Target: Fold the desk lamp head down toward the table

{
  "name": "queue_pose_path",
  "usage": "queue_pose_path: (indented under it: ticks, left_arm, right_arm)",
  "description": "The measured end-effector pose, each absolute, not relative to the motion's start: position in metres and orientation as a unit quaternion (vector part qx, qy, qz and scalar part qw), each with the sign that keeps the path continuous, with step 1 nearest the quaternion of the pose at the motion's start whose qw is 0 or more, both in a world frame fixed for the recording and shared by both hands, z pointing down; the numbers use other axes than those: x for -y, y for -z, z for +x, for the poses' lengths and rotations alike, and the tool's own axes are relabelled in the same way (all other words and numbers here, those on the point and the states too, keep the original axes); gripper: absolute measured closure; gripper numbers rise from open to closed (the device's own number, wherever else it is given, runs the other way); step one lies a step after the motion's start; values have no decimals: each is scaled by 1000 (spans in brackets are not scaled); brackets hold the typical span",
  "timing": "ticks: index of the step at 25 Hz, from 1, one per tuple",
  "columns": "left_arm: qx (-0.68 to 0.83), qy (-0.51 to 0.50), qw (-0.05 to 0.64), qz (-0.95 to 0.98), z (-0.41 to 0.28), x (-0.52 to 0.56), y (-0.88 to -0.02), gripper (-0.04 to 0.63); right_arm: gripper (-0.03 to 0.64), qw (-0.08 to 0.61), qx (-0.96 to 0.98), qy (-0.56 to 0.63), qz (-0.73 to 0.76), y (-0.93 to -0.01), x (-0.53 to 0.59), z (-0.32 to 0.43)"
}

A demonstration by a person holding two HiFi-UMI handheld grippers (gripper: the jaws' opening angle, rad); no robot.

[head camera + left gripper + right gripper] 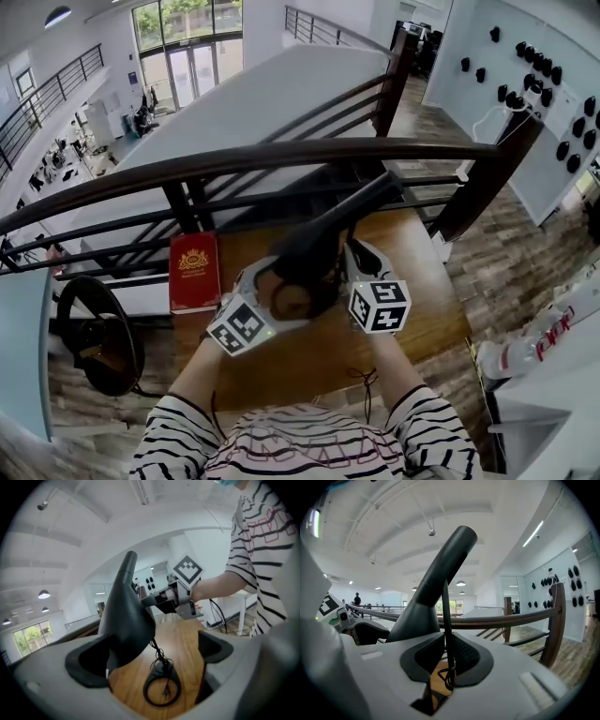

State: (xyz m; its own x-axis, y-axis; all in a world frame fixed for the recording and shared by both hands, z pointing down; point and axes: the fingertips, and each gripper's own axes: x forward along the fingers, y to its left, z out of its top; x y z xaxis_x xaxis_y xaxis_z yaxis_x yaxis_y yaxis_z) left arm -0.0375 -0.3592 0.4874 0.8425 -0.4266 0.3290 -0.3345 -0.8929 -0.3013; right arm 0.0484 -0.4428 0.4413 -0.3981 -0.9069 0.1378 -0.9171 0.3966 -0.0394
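The black desk lamp [314, 246] stands on the wooden table [422, 319]. Its long cone head [125, 616] has the wide end low and the narrow end tilted up. Its ring base [162, 689] rests flat on the wood with a cord coiled over it. My left gripper [150, 660] is open, jaws wide; the lamp head sits between them, close against the left pad [86, 663]. My right gripper [446, 656] is shut on the lamp's thin black stem [445, 620], just below the head [438, 581]. In the head view the left gripper [279, 284] and right gripper [351, 255] flank the lamp.
A red book [194, 272] lies at the table's far left corner. A dark wooden railing [281, 159] runs right behind the table. A black round object [94, 333] stands on the floor at left. White bottles [534, 342] sit on a surface at right.
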Motion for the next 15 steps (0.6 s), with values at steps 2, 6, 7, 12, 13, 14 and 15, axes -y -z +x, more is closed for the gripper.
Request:
queue_pose_path:
  ticks: [2,6,7,12,13,14,15]
  left_arm:
    - [-201,184,111,-956,-37,359,-485,5]
    - [-196,189,111,-956,-37,360,-487,6]
    - [-196,191,111,-955,-36,361,-487,6]
    - [-198,197,107,-954,-34,361,-483,8]
    - [-199,197,107,-954,-34,360,-482,8]
    - [-201,195,108,-954,-35,358,-480,8]
    - [-204,191,109,-954,-35,356,-477,8]
  right_arm:
    - [571,48,835,-54,545,-441,443,49]
    - [572,47,834,-56,548,-443,443,51]
    - [575,48,833,-57,548,-443,443,52]
    - [584,47,830,-62,552,-441,438,60]
    - [584,45,830,-62,552,-441,435,62]
    - [584,44,830,-63,552,-441,431,63]
    - [584,42,830,-63,552,-440,427,64]
